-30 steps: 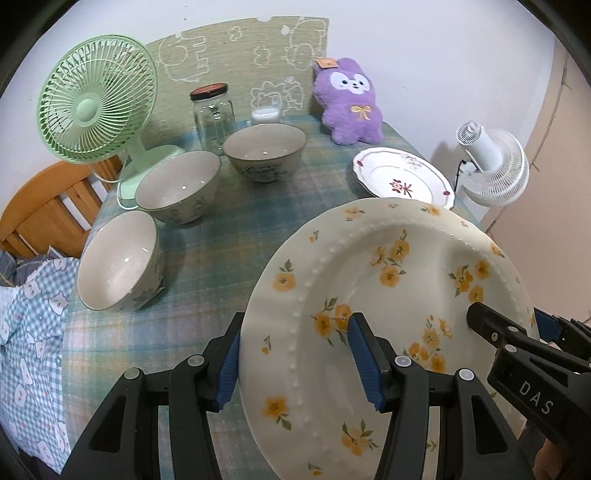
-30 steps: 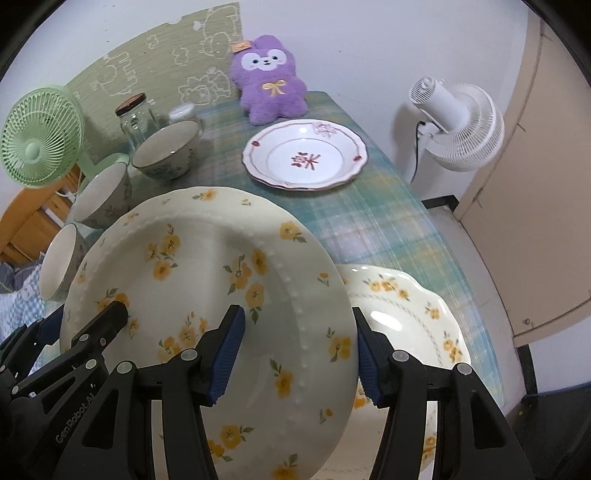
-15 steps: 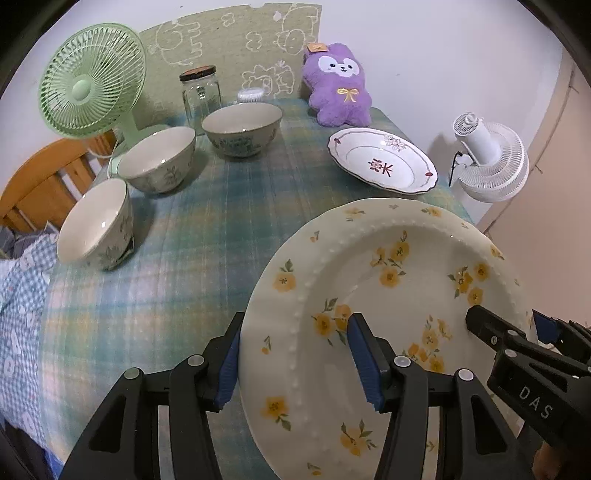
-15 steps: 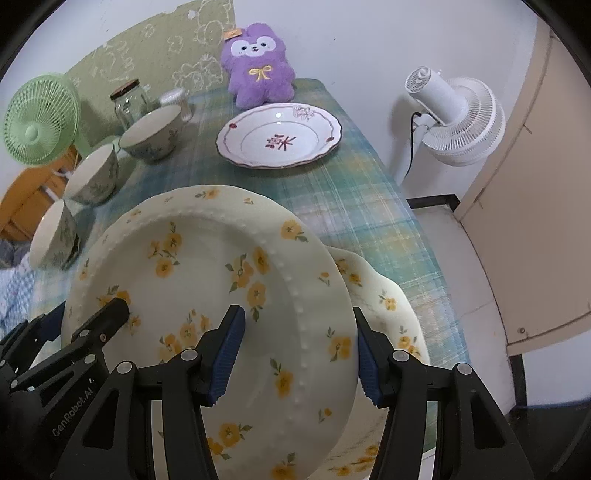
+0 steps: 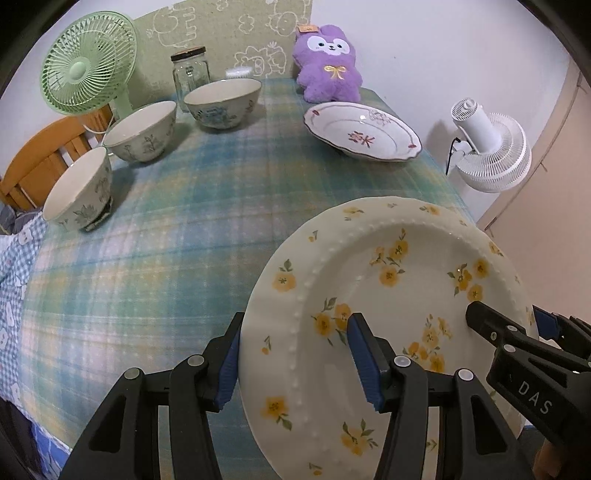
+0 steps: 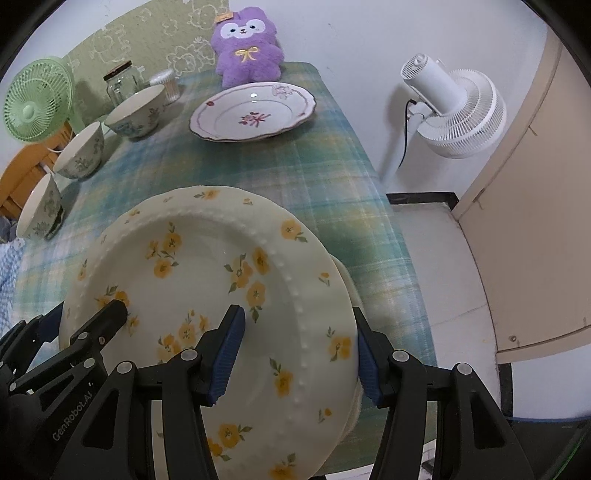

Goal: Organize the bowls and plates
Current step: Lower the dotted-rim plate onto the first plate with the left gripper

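A green desk fan [image 5: 88, 72] stands at the far left corner of the plaid tablecloth [image 5: 177, 236], with a lidded glass jar [image 5: 190, 75] beside it. A purple plush toy [image 5: 328, 70] leans against the wall by a patterned green mat [image 5: 221, 33]. A white floor fan [image 5: 487, 151] stands off the table's right side; a wooden chair [image 5: 44, 147] sits left.

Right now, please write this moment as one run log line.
left gripper: shut on yellow-flower plate | right gripper: shut on same plate, opposite rim | second plate: underneath | three bowls: untouched
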`<state>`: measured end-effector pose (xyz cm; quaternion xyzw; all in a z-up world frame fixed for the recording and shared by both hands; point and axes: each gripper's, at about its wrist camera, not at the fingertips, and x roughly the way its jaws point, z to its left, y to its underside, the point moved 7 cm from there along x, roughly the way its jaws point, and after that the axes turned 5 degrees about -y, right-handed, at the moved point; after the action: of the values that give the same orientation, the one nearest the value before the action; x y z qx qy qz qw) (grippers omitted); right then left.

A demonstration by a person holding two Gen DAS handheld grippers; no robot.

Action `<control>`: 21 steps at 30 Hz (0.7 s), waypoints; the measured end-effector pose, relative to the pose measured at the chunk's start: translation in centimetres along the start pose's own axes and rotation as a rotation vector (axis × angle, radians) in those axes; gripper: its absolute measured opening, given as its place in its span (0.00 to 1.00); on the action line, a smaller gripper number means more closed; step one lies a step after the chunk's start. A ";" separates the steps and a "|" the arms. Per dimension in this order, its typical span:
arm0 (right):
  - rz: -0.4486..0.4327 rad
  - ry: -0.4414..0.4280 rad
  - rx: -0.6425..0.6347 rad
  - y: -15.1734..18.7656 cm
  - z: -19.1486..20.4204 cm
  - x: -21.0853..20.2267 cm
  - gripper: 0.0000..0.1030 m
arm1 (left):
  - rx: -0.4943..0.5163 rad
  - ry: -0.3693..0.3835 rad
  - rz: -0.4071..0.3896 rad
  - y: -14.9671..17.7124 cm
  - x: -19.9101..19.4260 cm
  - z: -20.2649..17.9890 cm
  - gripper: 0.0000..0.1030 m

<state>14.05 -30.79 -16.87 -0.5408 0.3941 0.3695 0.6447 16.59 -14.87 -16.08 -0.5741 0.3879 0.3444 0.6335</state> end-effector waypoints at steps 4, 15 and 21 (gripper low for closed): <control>0.007 0.001 0.001 0.5 -1.1 0.4 0.58 | 0.000 -0.004 0.005 0.4 0.3 -1.0 0.54; 0.022 -0.010 0.007 1.1 -2.6 1.1 0.58 | 0.008 -0.034 0.006 1.1 0.7 -2.7 0.54; 0.035 -0.018 0.016 1.3 -3.0 1.8 0.58 | 0.017 -0.054 0.008 1.1 1.1 -3.2 0.54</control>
<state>13.32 -33.49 -19.35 -0.5254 0.4004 0.3825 0.6460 15.77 -17.94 -17.70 -0.5575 0.3759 0.3590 0.6474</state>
